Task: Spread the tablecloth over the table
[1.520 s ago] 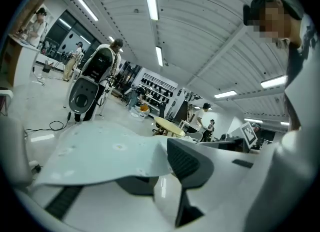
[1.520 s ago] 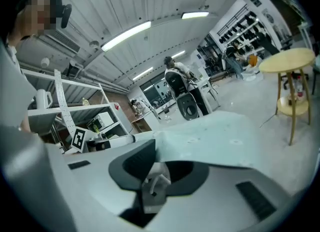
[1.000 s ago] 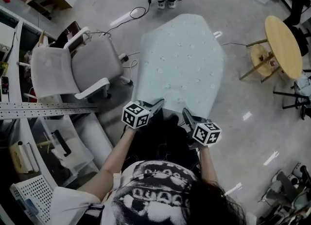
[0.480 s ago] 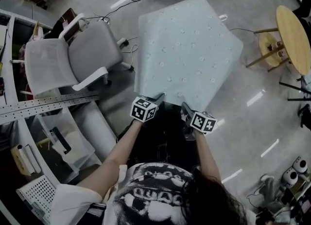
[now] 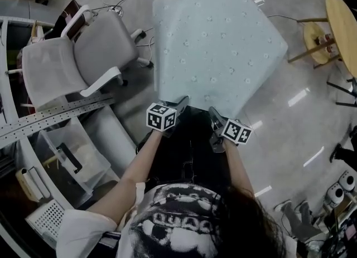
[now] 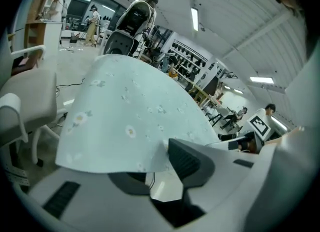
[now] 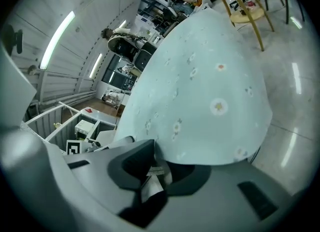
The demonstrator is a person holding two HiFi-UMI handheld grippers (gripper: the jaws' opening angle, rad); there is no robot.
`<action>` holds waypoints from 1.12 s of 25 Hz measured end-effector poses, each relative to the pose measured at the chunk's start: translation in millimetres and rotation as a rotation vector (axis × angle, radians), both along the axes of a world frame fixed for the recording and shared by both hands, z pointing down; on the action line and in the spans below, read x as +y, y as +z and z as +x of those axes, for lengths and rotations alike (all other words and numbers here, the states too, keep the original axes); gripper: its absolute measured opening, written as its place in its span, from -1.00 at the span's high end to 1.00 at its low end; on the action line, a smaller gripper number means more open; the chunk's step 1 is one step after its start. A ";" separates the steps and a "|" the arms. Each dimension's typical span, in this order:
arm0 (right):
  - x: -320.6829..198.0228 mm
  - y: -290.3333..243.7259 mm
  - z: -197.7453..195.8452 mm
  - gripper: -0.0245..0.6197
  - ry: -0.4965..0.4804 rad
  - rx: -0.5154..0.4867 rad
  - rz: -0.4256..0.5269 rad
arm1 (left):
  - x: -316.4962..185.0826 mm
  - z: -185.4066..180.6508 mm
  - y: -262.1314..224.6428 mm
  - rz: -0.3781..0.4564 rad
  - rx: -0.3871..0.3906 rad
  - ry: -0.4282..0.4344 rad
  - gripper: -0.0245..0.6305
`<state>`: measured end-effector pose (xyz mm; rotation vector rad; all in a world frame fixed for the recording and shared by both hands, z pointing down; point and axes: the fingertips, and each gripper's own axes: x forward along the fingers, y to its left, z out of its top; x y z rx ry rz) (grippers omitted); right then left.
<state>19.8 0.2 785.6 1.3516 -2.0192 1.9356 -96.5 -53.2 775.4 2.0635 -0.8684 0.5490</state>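
Two handheld grippers meet the near hem of a pale blue-green tablecloth (image 5: 217,45) printed with small daisies, as a person stands at the near end of the table it covers. The cloth lies spread flat over the top, and its sides hang down to left and right. The tabletop beneath it is hidden.

The left gripper (image 5: 179,105) and the right gripper (image 5: 213,115) sit close together on the hem, with a short, straight stretch of cloth running between them. Both point forward and down from the person's outstretched forearms.

In the left gripper view, that gripper's fingers (image 6: 187,161) are opening and only narrowly apart. The hem is caught between their tips and the cloth is draped over one finger. In the right gripper view, its fingers (image 7: 132,163) are likewise opening, narrow, with the hem tucked between their tips and the cloth swelling away beyond them.

A grey office chair (image 5: 83,56) stands just left of the covered table without touching the cloth. A round wooden table (image 5: 341,28) stands well off to the right. A perforated metal rail (image 5: 56,118) and a clear plastic bin (image 5: 61,156) lie at the person's left, on the glossy grey floor (image 5: 290,140).
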 end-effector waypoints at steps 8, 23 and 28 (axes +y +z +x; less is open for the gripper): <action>21.7 -32.9 -7.5 0.55 -0.136 -0.006 0.021 | 31.6 -8.6 -22.3 -0.047 -0.045 0.087 0.39; -7.3 -125.7 31.1 0.59 -0.102 0.043 0.260 | 13.0 3.3 -122.9 0.146 0.076 0.018 0.52; -30.2 -157.5 33.4 0.59 -0.100 0.057 0.350 | -7.8 15.5 -157.7 0.233 0.092 0.004 0.51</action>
